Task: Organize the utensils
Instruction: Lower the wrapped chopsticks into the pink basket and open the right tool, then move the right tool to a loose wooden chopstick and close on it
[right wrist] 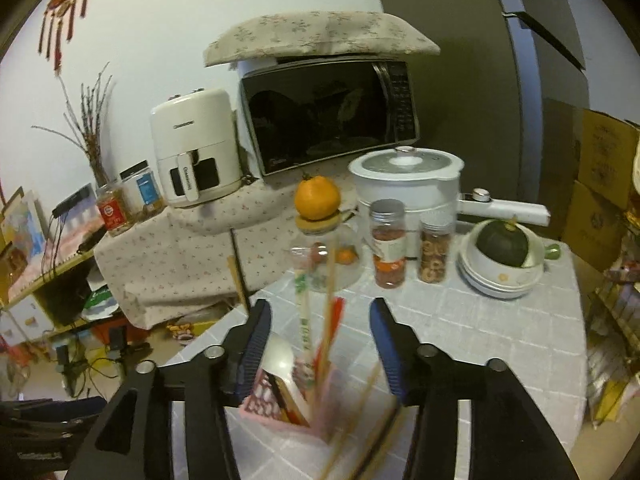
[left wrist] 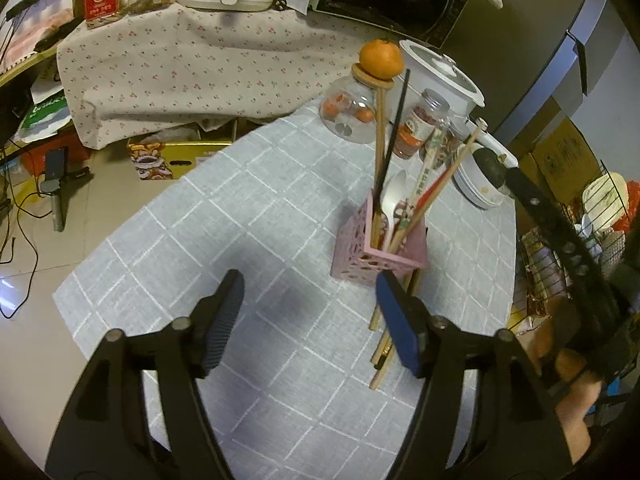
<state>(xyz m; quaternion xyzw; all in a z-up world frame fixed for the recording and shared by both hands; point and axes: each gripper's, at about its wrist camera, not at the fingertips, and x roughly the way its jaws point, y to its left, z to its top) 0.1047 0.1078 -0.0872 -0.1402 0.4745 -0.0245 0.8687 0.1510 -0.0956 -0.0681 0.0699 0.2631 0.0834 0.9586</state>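
Observation:
A pink perforated utensil holder [left wrist: 376, 244] stands on the grey checked tablecloth [left wrist: 224, 240]. It holds several chopsticks [left wrist: 380, 152] and a metal spoon [left wrist: 391, 196]. More wooden chopsticks [left wrist: 382, 344] lie on the cloth just in front of it, beside my left gripper's right finger. My left gripper [left wrist: 310, 312] is open and empty, just short of the holder. In the right wrist view the holder [right wrist: 288, 400] sits between the open fingers of my right gripper [right wrist: 320, 340], with blurred chopsticks [right wrist: 360, 412] over it. The right gripper's black arm [left wrist: 560, 248] reaches in from the right.
Behind the holder stand a glass jar [left wrist: 352, 112] topped by an orange [left wrist: 380, 59], two spice jars [right wrist: 387, 240], a white cooker [right wrist: 408, 184] and stacked bowls with a green squash [right wrist: 502, 244]. A microwave [right wrist: 328, 112] and air fryer [right wrist: 192, 152] sit behind.

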